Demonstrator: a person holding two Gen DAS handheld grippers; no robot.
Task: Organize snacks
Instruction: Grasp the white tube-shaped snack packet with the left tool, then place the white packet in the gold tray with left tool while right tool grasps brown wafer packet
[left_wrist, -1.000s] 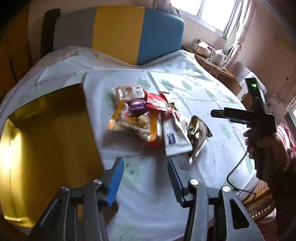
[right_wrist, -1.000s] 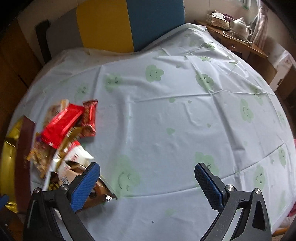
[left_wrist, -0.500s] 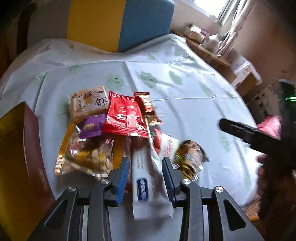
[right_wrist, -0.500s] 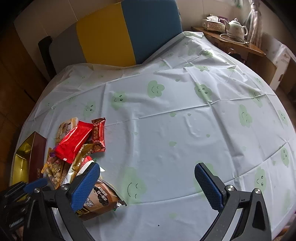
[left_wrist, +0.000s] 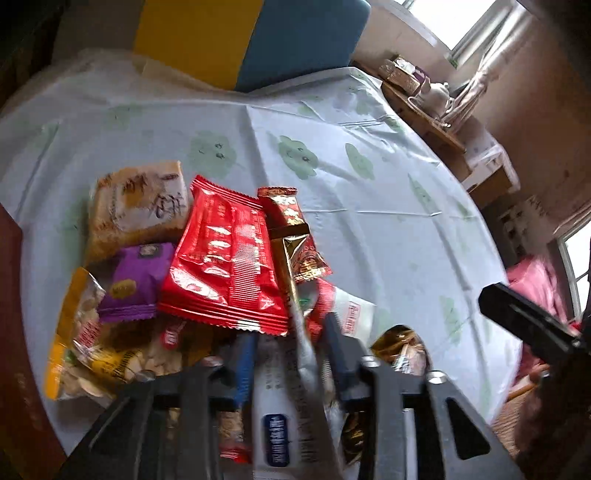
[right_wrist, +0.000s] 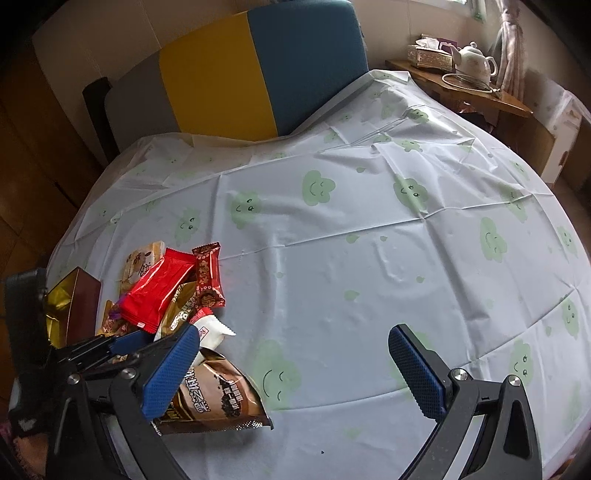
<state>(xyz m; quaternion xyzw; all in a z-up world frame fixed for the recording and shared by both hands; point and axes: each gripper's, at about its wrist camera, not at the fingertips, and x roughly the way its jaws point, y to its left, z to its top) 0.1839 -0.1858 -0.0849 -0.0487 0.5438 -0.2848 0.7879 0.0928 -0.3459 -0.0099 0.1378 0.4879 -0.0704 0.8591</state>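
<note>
Left hand-held gripper (left_wrist: 290, 345): jaws just closing around the long white snack packet with a blue label (left_wrist: 280, 417), which lies between its blue pads at the near edge of the snack pile on the tabletop (right_wrist: 369, 258); contact unclear. Right hand-held gripper (right_wrist: 291, 369) hovers wide open, empty, pile to its left.

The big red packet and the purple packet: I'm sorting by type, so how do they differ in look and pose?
The big red packet is clearly larger than the purple packet. The red one is glossy with white print and ribbed seams; the purple one looks duller, with a small gold mark. The red one lies on top of the pile, its edge overlapping the purple one, which sits lower beside it. Both are sealed, flat pouches in the same heap on the tablecloth.
</note>
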